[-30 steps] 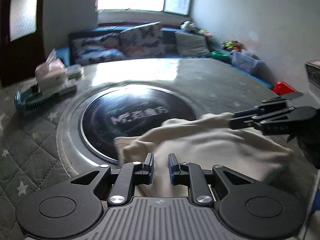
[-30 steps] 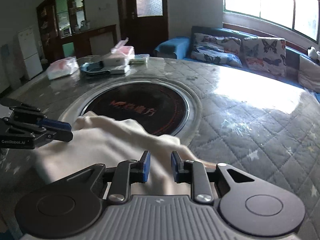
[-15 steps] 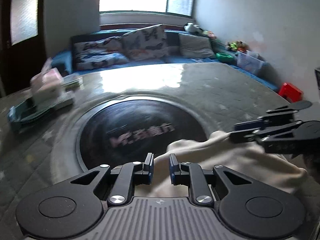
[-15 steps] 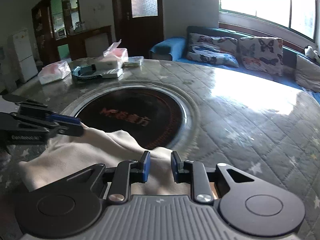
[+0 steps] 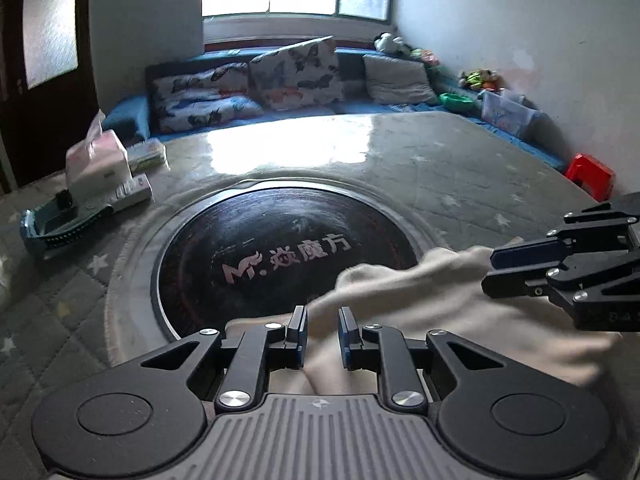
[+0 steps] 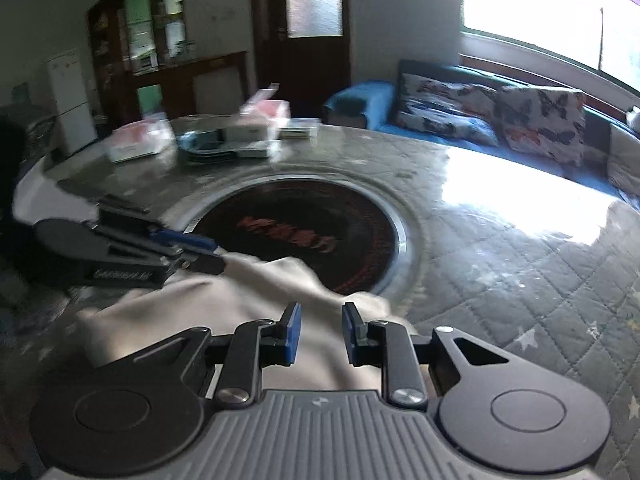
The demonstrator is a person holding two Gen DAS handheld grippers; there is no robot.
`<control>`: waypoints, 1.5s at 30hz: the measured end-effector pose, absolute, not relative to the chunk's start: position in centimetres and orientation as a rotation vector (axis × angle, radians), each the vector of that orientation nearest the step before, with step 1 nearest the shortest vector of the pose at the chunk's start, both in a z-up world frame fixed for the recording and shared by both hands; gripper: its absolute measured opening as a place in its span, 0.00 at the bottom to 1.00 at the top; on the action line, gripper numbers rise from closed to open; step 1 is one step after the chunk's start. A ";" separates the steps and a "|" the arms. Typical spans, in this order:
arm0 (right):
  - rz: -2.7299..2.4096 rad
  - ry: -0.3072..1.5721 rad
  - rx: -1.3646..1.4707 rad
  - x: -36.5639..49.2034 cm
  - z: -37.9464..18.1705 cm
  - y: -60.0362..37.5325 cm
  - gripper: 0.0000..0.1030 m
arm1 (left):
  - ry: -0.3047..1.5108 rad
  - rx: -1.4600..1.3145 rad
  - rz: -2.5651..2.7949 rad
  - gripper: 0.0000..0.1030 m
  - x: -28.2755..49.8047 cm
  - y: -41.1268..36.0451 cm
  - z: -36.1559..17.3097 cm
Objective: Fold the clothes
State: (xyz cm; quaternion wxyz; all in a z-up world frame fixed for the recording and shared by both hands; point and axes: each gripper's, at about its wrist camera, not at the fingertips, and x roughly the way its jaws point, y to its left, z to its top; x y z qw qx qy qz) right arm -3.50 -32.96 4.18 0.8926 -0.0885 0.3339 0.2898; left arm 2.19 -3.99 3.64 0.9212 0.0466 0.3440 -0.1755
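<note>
Cream cloth [image 5: 432, 312] fills the near foreground of both wrist views, bunched on the quilted counter [image 5: 460, 184] and overlapping the near rim of the dark round inset plate [image 5: 276, 248]. Left gripper [image 5: 322, 336] is clenched on a fold of it, fabric pinched between its blue pads. Right gripper [image 6: 319, 334] likewise grasps the cloth. Farther off, tissue boxes [image 5: 96, 164] sit at the counter's edge, with butterfly-print cushions [image 5: 296, 72] on the sofa beyond.
</note>
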 end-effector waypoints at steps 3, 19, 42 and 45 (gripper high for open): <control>0.646 0.686 -0.213 -5.9 4.4 -32.5 0.21 | 0.682 0.117 -0.391 0.18 -0.5 -3.9 4.0; 0.649 0.693 -0.287 -11.5 2.7 -31.9 0.20 | 0.621 0.219 -0.433 0.19 -6.7 -4.6 2.9; 0.486 0.740 -0.144 -9.0 2.5 -37.1 0.18 | 0.634 0.216 -0.502 0.19 -7.4 -6.3 2.1; 0.471 0.743 -0.121 -8.1 2.5 -37.6 0.18 | 0.639 0.208 -0.505 0.19 -7.3 -6.2 2.1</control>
